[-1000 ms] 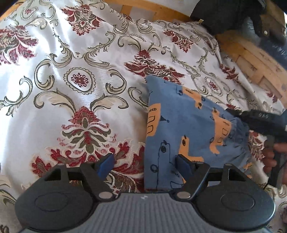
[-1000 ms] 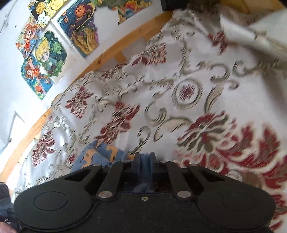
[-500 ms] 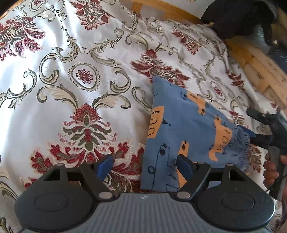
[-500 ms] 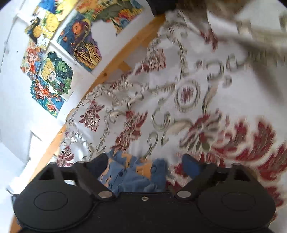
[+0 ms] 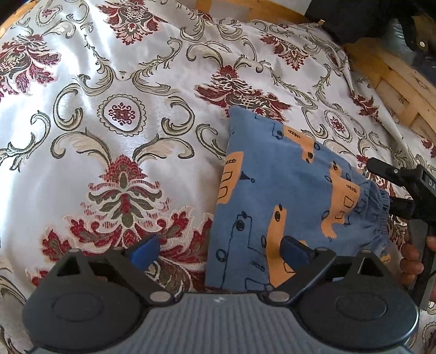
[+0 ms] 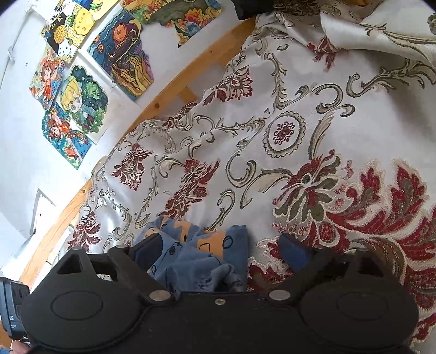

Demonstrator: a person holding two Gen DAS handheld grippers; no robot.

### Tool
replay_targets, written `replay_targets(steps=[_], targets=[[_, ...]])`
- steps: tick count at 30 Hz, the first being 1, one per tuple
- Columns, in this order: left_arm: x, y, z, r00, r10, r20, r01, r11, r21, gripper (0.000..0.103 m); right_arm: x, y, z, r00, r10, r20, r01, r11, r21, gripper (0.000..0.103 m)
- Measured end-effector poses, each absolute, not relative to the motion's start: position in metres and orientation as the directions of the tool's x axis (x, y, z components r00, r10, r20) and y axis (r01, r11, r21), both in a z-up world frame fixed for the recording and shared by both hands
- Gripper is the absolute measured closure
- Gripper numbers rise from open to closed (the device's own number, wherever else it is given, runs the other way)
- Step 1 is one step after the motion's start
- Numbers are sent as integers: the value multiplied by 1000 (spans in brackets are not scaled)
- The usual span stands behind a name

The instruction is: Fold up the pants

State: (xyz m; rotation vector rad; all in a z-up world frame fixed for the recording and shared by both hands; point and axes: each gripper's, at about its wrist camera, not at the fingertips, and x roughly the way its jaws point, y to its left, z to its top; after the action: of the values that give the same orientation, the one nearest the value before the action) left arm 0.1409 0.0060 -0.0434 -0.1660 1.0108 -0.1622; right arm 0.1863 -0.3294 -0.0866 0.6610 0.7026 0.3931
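Observation:
Small blue pants [image 5: 286,201] with orange vehicle prints lie folded on the patterned bedspread [image 5: 122,114], waistband to the right. My left gripper [image 5: 220,252] is open above the pants' near left edge; its right finger overlaps the cloth and the left one is over the bedspread. In the left wrist view the right gripper [image 5: 392,188] shows at the waistband side, held by a hand [image 5: 411,256]. In the right wrist view my right gripper [image 6: 220,252] stands open, with the bunched waistband [image 6: 196,256] lying loose between its fingers.
A wooden bed frame [image 5: 397,79] runs along the far and right edges, with dark items [image 5: 362,16] at the top right corner. Colourful drawings [image 6: 81,89] hang on the white wall beyond the frame. A raised fold of bedspread [image 6: 381,30] lies at the far right.
My right gripper was shut on the waistband one second ago and has opened, dropping the cloth. The left gripper stayed open and the view shifted slightly toward the pants.

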Motion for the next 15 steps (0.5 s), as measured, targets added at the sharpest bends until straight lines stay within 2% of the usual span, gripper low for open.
replay_targets(steps=[2, 4, 9, 12, 15], targets=[[141, 6, -43, 519, -213, -828, 61, 975, -213, 7, 186, -328, -85, 711, 507, -488, -97, 757, 646, 33], [140, 7, -42, 518, -218, -827, 64, 974, -217, 8, 186, -328, -85, 712, 491, -501, -87, 771, 631, 66], [140, 10, -40, 519, -247, -819, 77, 967, -243, 19, 185, -326, -87, 706, 497, -504, -91, 770, 632, 83], [140, 11, -39, 520, -252, -816, 83, 966, -246, 32, 183, -325, -86, 713, 489, -502, -91, 775, 625, 90], [139, 11, -36, 517, -263, -814, 96, 963, -250, 46, 181, -325, -86, 719, 489, -494, -89, 770, 632, 91]])
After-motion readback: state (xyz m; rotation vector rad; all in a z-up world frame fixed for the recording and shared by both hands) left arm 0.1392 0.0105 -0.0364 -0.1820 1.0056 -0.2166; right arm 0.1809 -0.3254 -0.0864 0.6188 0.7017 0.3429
